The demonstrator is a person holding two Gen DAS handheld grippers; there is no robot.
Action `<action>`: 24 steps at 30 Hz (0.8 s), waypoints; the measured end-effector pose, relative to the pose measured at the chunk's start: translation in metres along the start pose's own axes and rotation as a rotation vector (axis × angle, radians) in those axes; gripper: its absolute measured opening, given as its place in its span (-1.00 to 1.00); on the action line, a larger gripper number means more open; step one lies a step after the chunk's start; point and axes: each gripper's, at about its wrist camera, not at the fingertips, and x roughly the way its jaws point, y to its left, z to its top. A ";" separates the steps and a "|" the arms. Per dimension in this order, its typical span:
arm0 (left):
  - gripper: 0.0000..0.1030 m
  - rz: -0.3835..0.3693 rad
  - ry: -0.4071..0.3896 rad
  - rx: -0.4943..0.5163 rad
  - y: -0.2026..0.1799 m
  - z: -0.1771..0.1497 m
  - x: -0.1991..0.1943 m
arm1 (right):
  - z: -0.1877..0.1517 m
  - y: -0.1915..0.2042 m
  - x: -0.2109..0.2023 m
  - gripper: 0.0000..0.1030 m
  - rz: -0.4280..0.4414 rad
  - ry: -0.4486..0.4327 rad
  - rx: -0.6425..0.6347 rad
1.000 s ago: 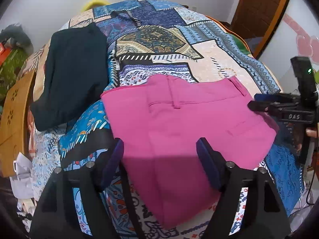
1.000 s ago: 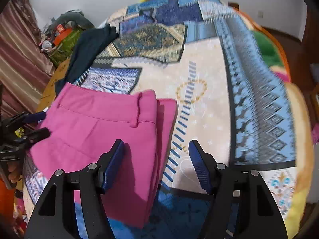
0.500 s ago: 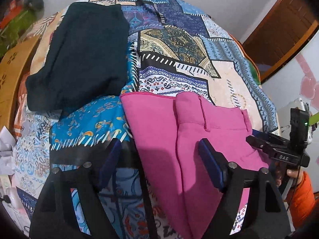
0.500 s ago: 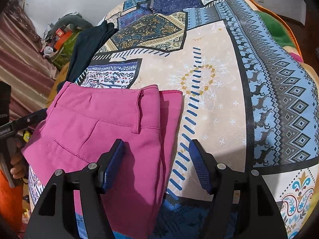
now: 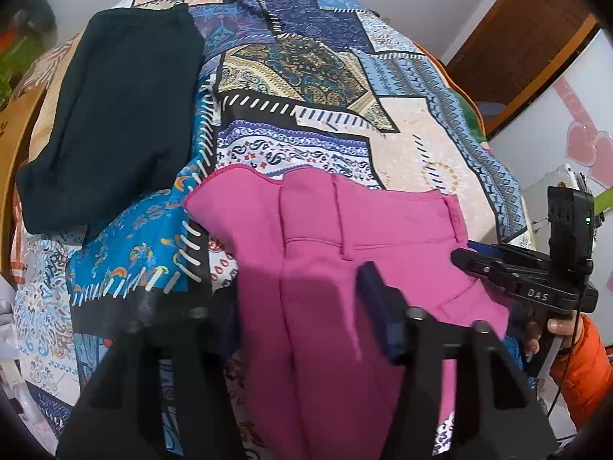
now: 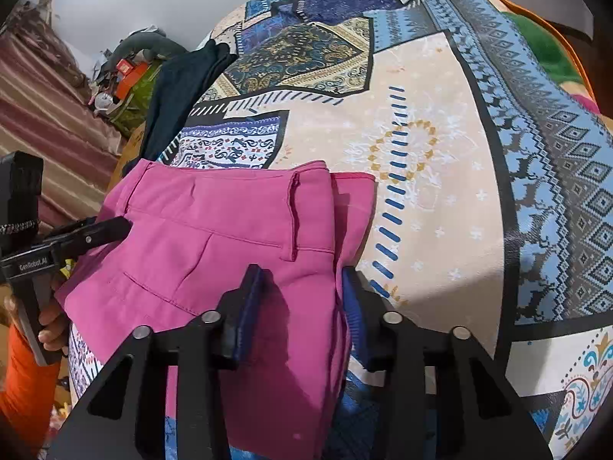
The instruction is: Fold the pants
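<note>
Pants [image 5: 329,253]: pink, smooth woven cloth with stitched seams, a waistband and a narrow belt loop; folded lengthwise into a long flat shape, they lie on the near part of the patterned bedspread [image 5: 299,88], waistband toward the far side.
Fold edges: in the right wrist view the pants [image 6: 214,245] show one layer stepped past the other along their right edge, with a slanted pocket seam on the left part.
Left gripper [image 5: 302,306]: tilted steeply down over the left long edge of the pants. Its jaws have just been closing, with pink cloth between them; the right blue pad sits on the fabric, the left finger is blurred at the cloth's edge, so I cannot tell whether the pads press yet.
Right gripper [image 6: 302,306]: angled down at the right long edge. Its jaws have just been closing too; the left ribbed blue pad lies on top of the cloth, the right pad against the folded edge, the cloth bunched between them in a grip.
Hands: fingers and an orange quilted sleeve [image 5: 582,375] hold the right gripper's black handle.
Bedspread: patchwork print of blue, beige and navy panels with paisley and diamond motifs, slightly glossy.
Dark garment [image 5: 115,115]: matte, near-black, folded roughly rectangular, well apart on the far left.
</note>
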 end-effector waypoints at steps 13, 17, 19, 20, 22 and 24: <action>-0.62 0.068 -0.106 0.038 -0.015 -0.005 -0.029 | 0.009 0.020 -0.021 -0.79 -0.057 -0.092 -0.107; -0.65 0.097 -0.152 0.057 -0.013 -0.001 -0.049 | 0.019 0.040 -0.035 -0.80 -0.065 -0.147 -0.168; -0.66 0.108 -0.183 0.057 -0.009 0.003 -0.062 | 0.024 0.051 -0.041 -0.80 -0.067 -0.173 -0.193; -0.66 0.112 -0.197 0.055 -0.006 0.005 -0.067 | 0.029 0.059 -0.045 -0.80 -0.065 -0.190 -0.209; -0.67 0.125 -0.232 0.050 0.000 0.010 -0.081 | 0.037 0.071 -0.049 -0.80 -0.066 -0.218 -0.232; -0.67 0.137 -0.266 0.042 0.008 0.016 -0.094 | 0.049 0.087 -0.053 -0.81 -0.064 -0.251 -0.259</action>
